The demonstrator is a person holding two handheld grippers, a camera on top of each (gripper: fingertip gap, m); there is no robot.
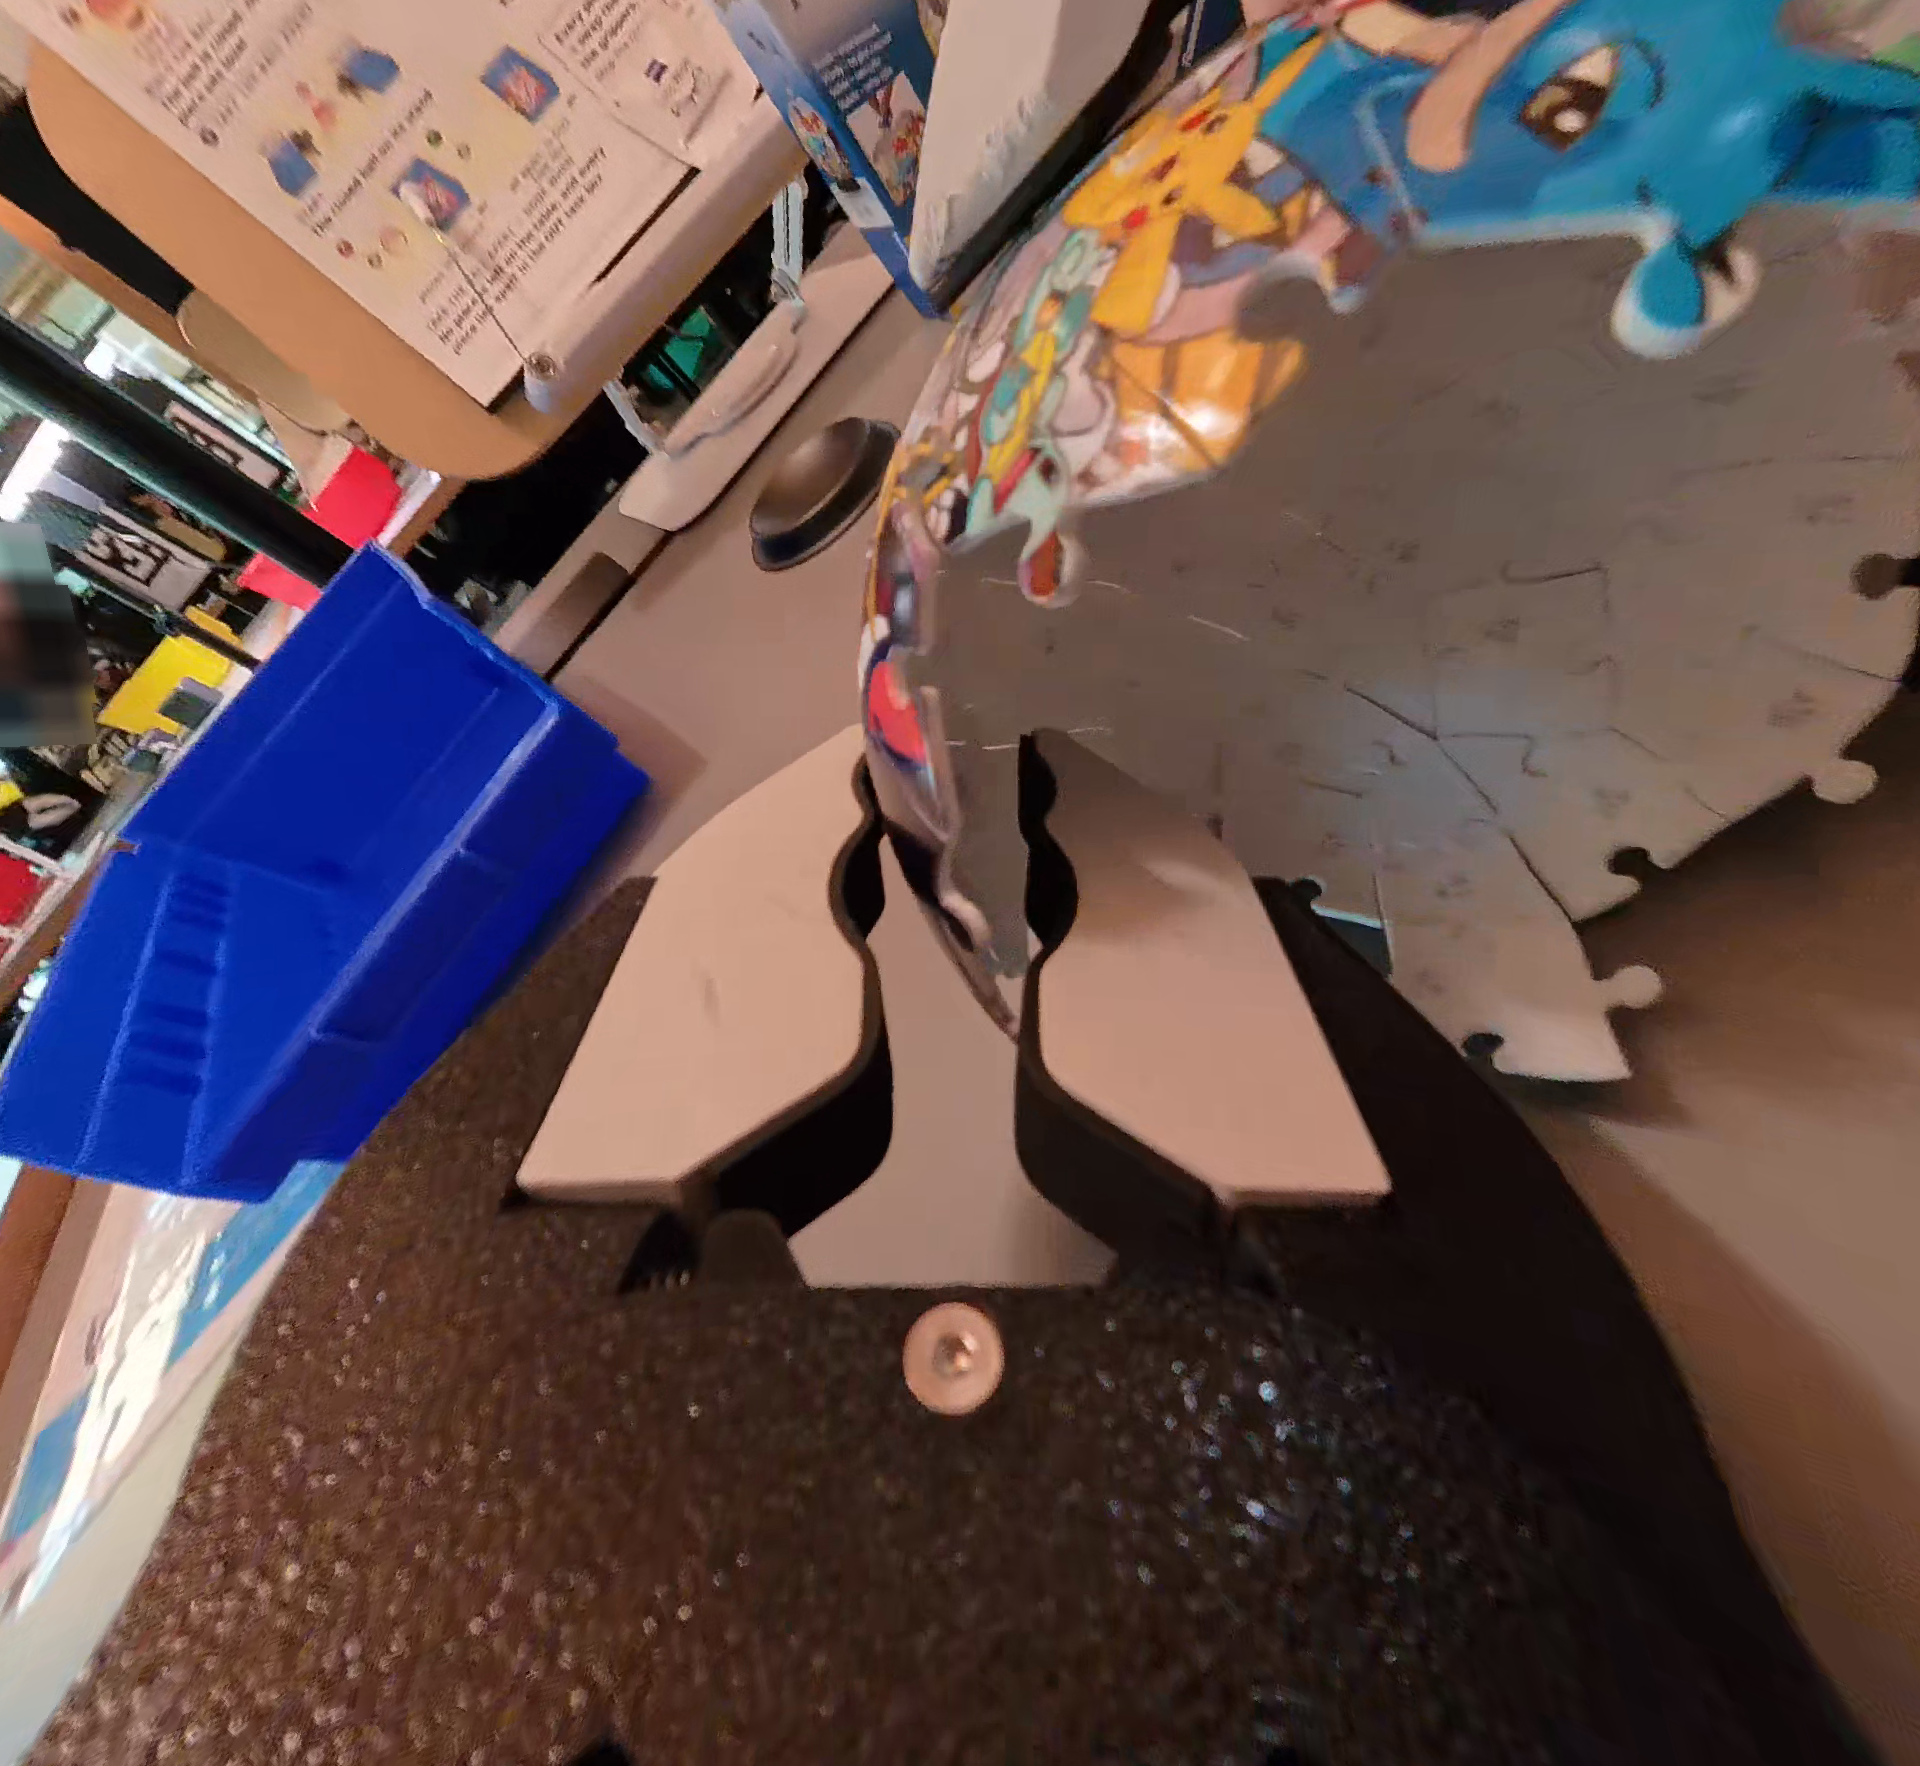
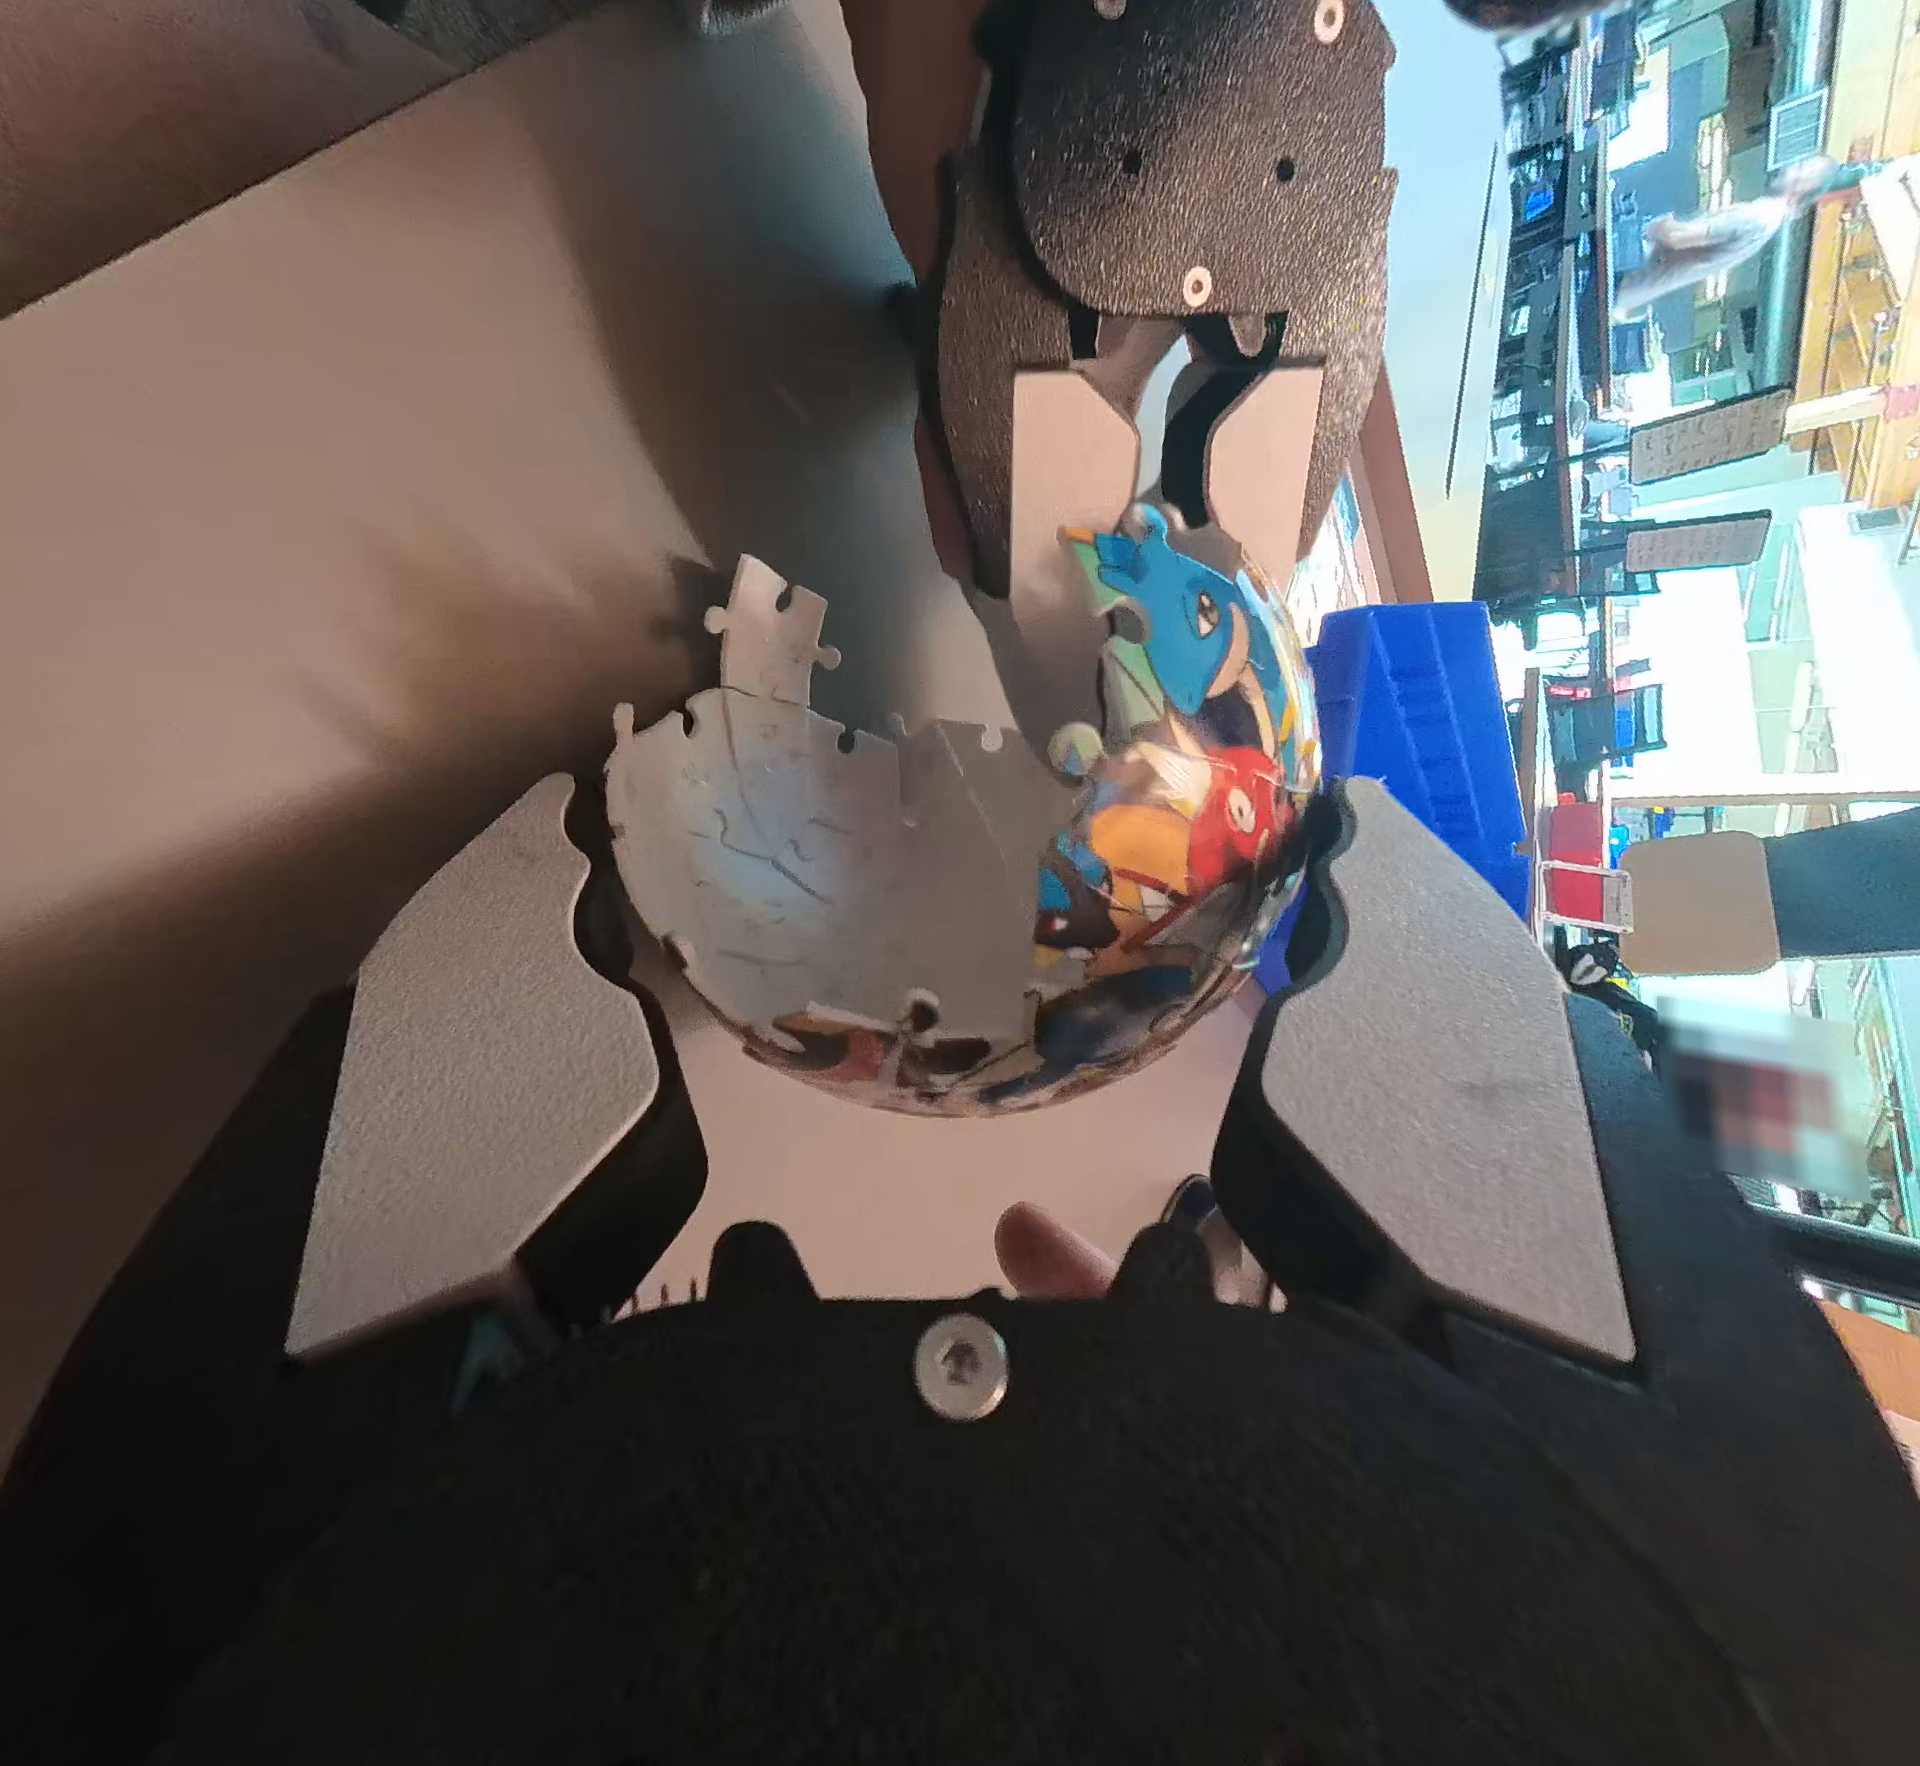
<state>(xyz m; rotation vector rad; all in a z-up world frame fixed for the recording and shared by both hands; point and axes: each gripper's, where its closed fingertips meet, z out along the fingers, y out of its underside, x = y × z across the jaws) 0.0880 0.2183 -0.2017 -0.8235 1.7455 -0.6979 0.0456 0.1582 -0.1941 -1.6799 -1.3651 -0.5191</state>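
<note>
Left gripper (image 1: 951, 869) pinched narrowly on the rim of the half-built puzzle ball (image 1: 1403, 511), centre-right of frame. Right gripper (image 2: 961, 869) spread wide around the same shell, both fingertips at its sides. Blue bin (image 1: 312, 947) at left.

Each claw has a black, grainy, speckled body with a silver screw at the bottom centre of the frame. The left claw (image 1: 951, 843) and right claw (image 2: 956, 895) carry flat grey finger plates (image 2: 468, 1072) with wavy black inner edges.
</note>
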